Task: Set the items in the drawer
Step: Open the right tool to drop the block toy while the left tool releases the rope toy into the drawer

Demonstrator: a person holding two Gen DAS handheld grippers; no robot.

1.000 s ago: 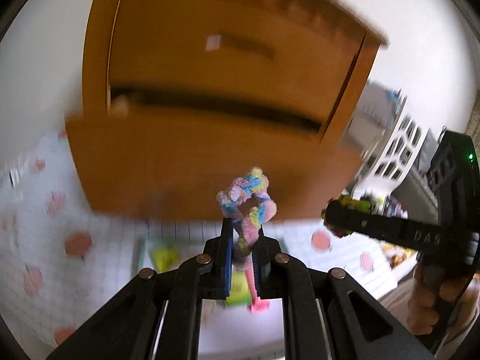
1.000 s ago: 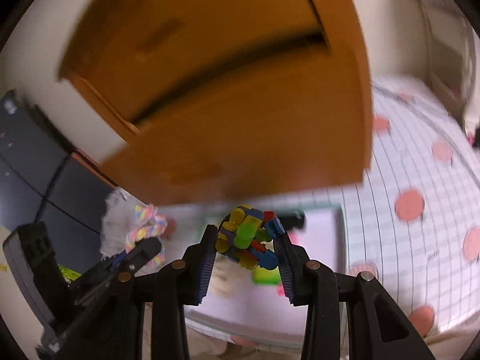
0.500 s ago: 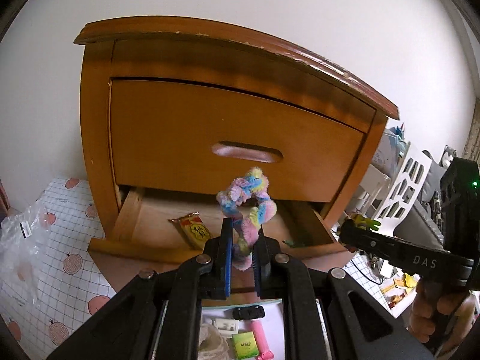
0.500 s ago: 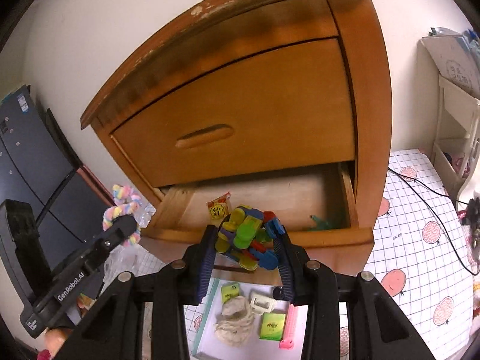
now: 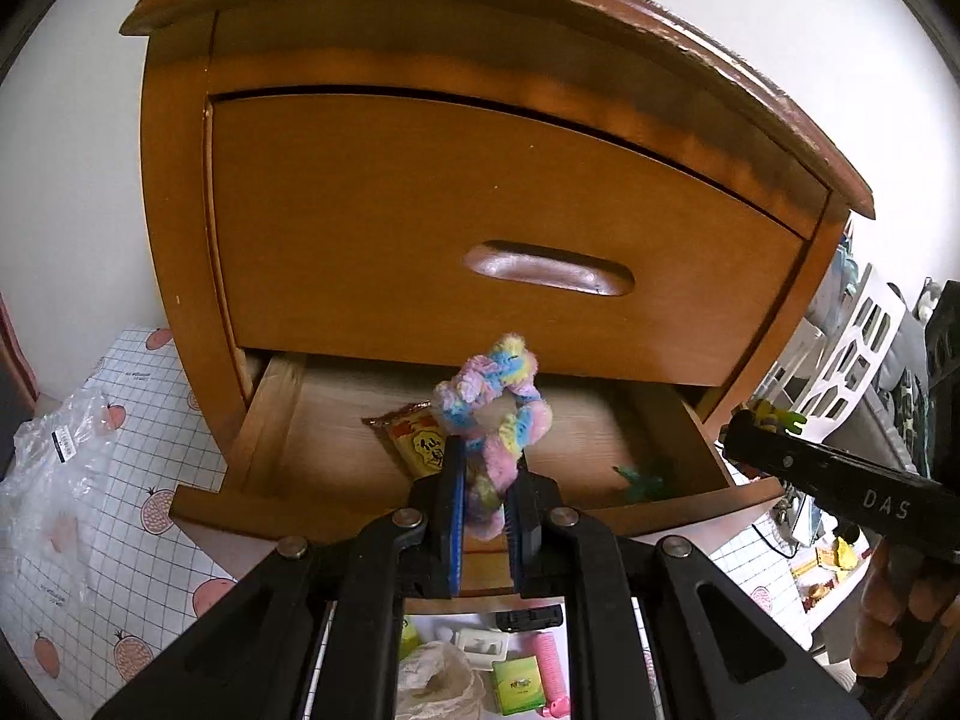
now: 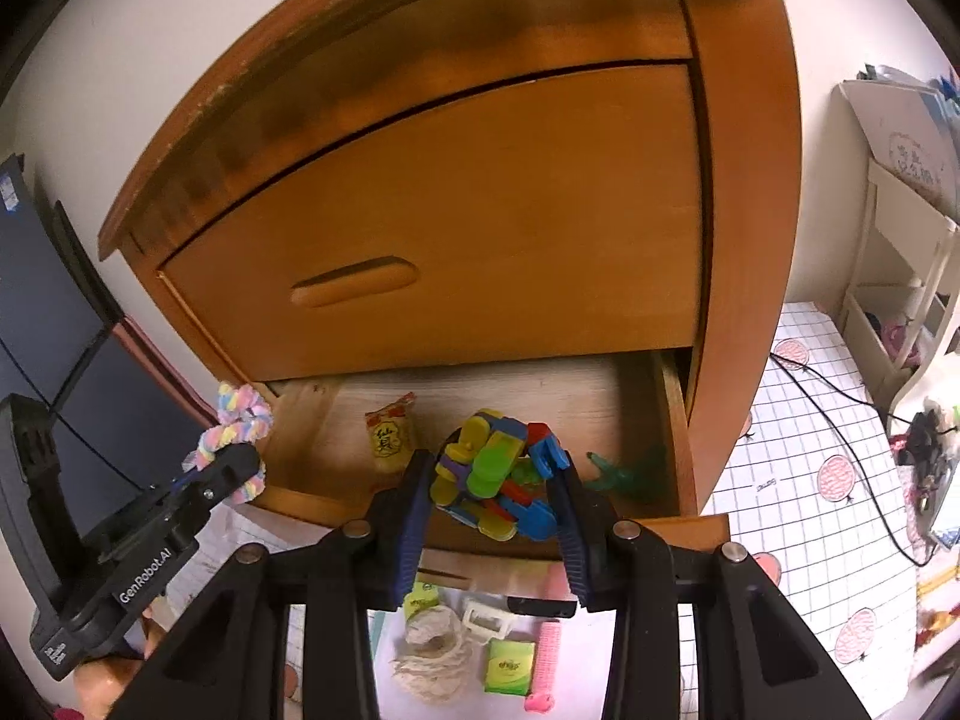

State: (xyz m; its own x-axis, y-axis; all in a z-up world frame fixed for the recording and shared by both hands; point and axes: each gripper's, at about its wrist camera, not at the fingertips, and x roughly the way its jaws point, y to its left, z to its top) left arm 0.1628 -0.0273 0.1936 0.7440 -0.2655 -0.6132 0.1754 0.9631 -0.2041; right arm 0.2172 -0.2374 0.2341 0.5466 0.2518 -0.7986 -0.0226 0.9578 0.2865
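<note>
My left gripper (image 5: 483, 468) is shut on a fluffy pastel rainbow ring (image 5: 498, 402), held just in front of the open bottom drawer (image 5: 270, 414) of a wooden nightstand. The same ring (image 6: 237, 426) shows at the left of the right wrist view. My right gripper (image 6: 492, 474) is shut on a bundle of coloured plastic pieces (image 6: 495, 474), above the drawer's front edge (image 6: 684, 525). Inside the drawer lie a yellow snack packet (image 6: 390, 435) and a green toy (image 6: 630, 471). The right gripper's side (image 5: 834, 474) shows at the right of the left wrist view.
The upper drawer (image 5: 480, 228) is closed. Below the grippers a white tray (image 6: 576, 678) holds a string ball (image 6: 429, 654), a green box (image 6: 510, 666), a pink roller (image 6: 547, 654) and a white clip. A plastic bag (image 5: 48, 468) lies left; white shelves (image 6: 900, 252) stand right.
Both grippers have moved closer to the nightstand and the open drawer, which fills more of each view. Each keeps its hold on its item.
</note>
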